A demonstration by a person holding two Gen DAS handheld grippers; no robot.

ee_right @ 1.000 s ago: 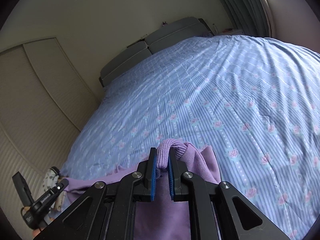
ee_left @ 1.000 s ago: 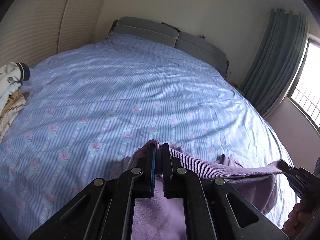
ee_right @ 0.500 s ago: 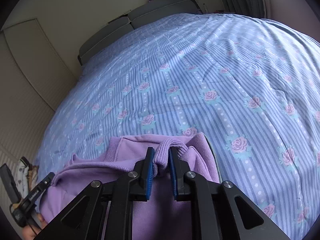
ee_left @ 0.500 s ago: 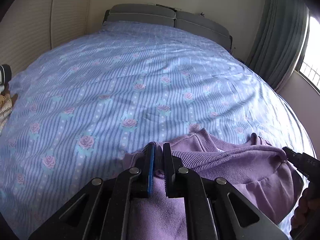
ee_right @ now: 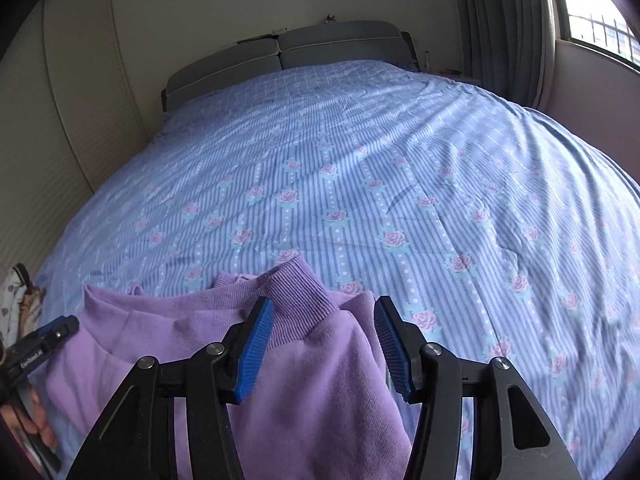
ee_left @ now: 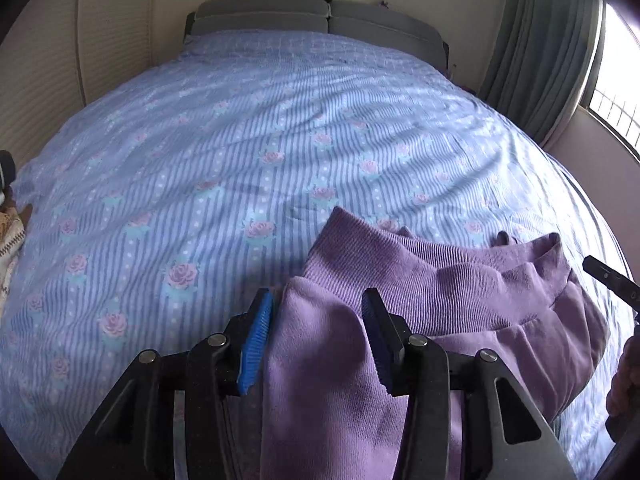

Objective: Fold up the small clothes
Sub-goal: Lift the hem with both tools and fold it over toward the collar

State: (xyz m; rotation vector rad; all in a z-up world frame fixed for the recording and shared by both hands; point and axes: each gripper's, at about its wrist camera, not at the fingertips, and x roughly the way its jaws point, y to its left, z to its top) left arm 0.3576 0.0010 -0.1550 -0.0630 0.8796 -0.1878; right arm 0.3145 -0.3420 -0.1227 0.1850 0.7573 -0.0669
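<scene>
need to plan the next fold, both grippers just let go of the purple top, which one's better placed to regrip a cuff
Right, narrowly. The right gripper is open with the ribbed cuff centred between its jaws. The left gripper is also open, but its cuff sits farther ahead.

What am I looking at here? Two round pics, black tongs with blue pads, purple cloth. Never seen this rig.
No robot here: a person carries a pair of hand-held tongs in each hand, and each pair has a fisheye camera looking along its fingers. That lens makes the pictures round and bends the bed.

One picture is from the left tongs, the other from the right tongs. Each also catches the other pair at its edge.

On the bed, covered in a blue striped rose-print sheet, lies a purple sweatshirt. Its ribbed cuffs point up the bed. Both tongs are open, with a sleeve lying between the pads, so nothing is gripped. More clothes sit at the bed's left edge.
</scene>
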